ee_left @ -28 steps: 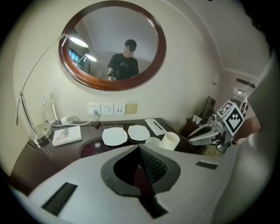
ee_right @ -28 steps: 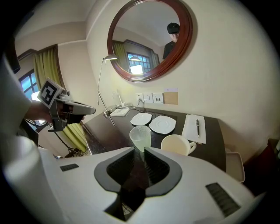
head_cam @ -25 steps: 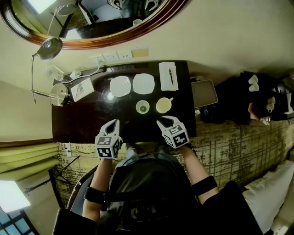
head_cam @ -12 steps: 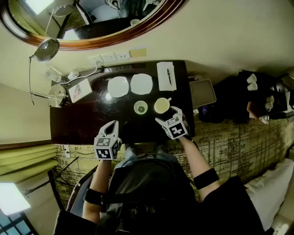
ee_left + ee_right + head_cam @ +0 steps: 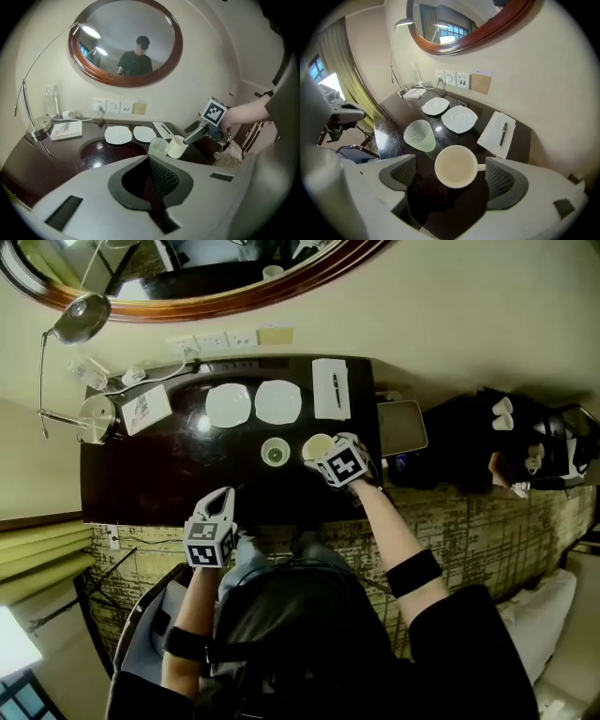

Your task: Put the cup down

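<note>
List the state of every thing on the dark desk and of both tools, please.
Cream ceramic cup with handle: upright, empty, standing on the dark desk.
Pale green textured glass: upright, beside the cup.
Two white square saucers: flat, empty.
Black pen: lying on the white notepad.
Left tool: shut, empty.
Right tool: open, jaws have just been opening; cup between them, untouched.

The left gripper [image 5: 221, 497] was held close in front of the body, tilted downward, with its jaws pressed together and nothing between them. The left forearm [image 5: 192, 601] was bent in beside the torso. The right arm [image 5: 382, 526] reached forward, and the right gripper [image 5: 324, 452] pointed steeply down. Its jaws had just been opening and stood wide on either side of the cup [image 5: 456, 166], pads clear of it.
</note>
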Demonstrator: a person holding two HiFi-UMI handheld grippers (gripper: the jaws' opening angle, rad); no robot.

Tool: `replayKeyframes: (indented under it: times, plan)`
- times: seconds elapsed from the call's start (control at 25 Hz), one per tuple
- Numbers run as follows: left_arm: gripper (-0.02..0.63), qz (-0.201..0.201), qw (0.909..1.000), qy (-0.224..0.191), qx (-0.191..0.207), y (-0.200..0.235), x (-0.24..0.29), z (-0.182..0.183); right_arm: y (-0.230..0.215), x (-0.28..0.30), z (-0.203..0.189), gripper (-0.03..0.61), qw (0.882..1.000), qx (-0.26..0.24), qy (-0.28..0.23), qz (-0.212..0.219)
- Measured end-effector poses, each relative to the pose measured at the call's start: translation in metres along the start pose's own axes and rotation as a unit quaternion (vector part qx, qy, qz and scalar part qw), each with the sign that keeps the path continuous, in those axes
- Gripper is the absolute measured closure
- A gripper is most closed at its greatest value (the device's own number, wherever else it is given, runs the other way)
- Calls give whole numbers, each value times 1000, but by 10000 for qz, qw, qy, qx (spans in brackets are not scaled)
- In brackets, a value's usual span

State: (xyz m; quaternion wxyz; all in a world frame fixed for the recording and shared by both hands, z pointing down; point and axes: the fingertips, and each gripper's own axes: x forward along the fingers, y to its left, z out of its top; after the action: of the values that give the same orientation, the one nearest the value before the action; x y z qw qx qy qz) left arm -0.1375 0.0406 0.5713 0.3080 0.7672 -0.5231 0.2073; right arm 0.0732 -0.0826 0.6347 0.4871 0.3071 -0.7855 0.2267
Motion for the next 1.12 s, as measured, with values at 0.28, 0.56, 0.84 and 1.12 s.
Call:
replayKeyframes:
  times: [0.28,0.56,0.84,1.12]
  plan:
    - [613,-11,9998,69,-163,9,-3,-12,-1,28,-8,77,9984,102,536,-156]
    - [613,34,9996,53,-278,19,-3,-15,-3,46,-25,187,9953,-220,918,-240]
    - [613,-11,9996,70,-266,20,-1,-16,-4,43,-22,190,9957,-389,812,-202]
    - [613,-80,9998,67,-173,20,6,-8,-1,24,-12,190,9952,-677,681,-179]
